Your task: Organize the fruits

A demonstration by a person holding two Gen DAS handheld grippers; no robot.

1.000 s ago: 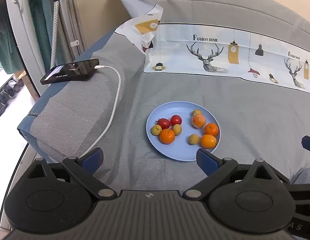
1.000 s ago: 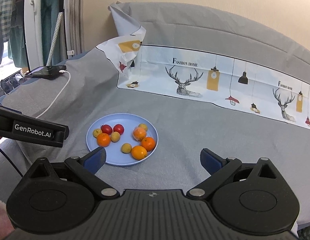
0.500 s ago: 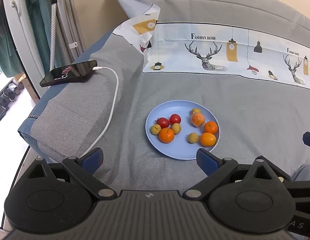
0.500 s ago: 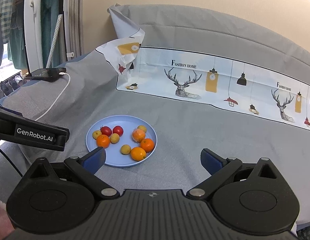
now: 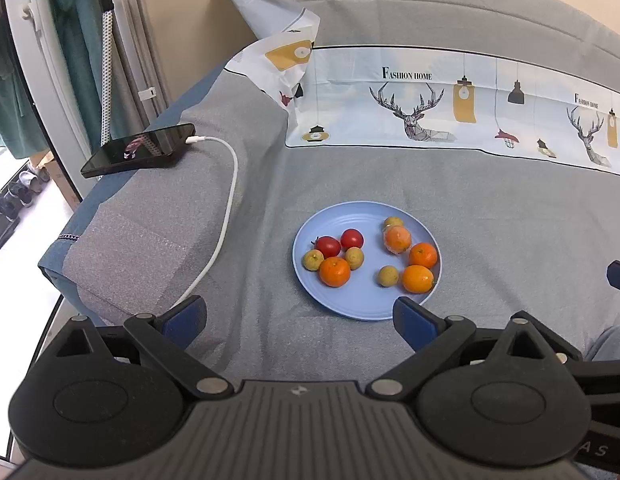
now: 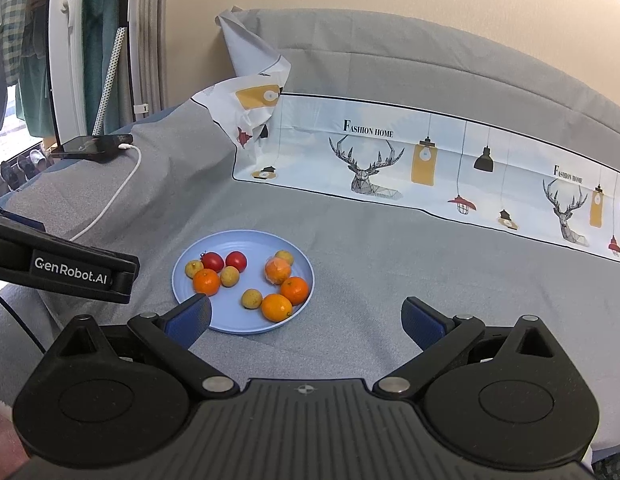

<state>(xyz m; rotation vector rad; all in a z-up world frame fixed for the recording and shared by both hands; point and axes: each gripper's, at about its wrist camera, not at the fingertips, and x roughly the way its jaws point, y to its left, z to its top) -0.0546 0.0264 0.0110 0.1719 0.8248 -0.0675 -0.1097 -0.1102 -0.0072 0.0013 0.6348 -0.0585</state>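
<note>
A light blue plate [image 5: 341, 216] lies on the grey bed cover. It holds several fruits: two red tomatoes [image 5: 329, 245], several oranges [image 5: 334, 271], one of them in clear wrap [image 5: 397, 239], and small yellow fruits [image 5: 313, 260]. The plate also shows in the right wrist view [image 6: 246, 240]. My left gripper [image 5: 300, 318] is open and empty, above the plate's near edge. My right gripper [image 6: 306, 316] is open and empty, near the plate's right side. The left gripper's body [image 6: 70, 270] shows at the left of the right wrist view.
A black phone [image 5: 140, 150] with a white charging cable [image 5: 226, 208] lies on the raised left part of the bed. A patterned sheet [image 5: 449, 100] with deer prints runs across the back. The bed's left edge [image 5: 54, 264] drops to the floor.
Both views have shifted slightly; the plate sits a little lower in the right wrist view. Both grippers stay open and empty. The fruits have not moved.
</note>
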